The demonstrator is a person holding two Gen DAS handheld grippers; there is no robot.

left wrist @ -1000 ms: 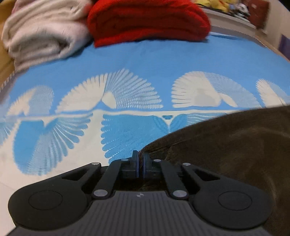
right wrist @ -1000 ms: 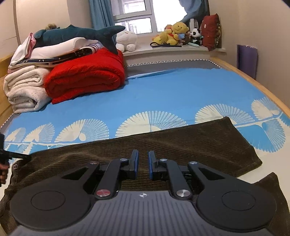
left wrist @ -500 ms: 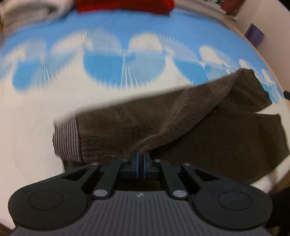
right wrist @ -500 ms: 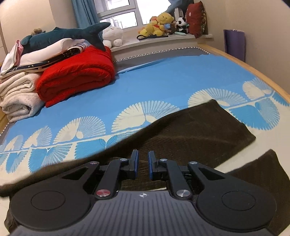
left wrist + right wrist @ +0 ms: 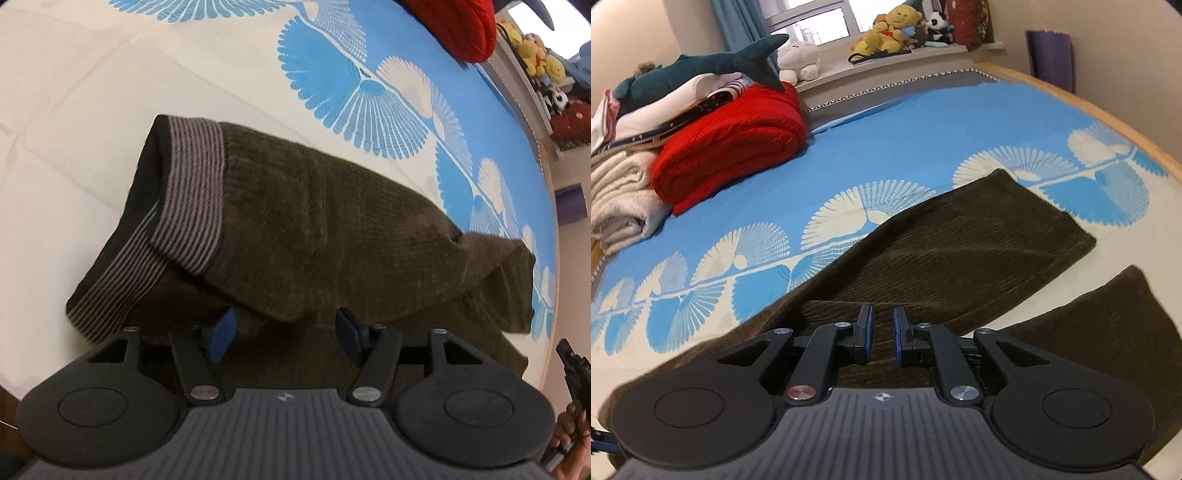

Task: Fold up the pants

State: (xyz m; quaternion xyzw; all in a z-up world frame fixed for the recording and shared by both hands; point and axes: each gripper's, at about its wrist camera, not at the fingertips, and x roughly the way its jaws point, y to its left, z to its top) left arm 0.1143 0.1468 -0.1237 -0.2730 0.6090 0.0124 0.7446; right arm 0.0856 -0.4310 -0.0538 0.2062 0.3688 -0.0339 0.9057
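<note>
Letting go of the pants [image 5: 314, 221], half folded on the bed [image 5: 92, 92], by opening the left fingers [image 5: 219, 332] wide around the loose fold at 12 o'clock. Holding the right fingers [image 5: 866, 332] almost together over the legs [image 5: 960, 240]. Next, needing to carry the legs toward the waistband [image 5: 195, 192].

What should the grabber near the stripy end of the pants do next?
Probably back away. The left gripper has just been opening, its pads clear of the brown pants, whose striped waistband already lies folded over.
</note>
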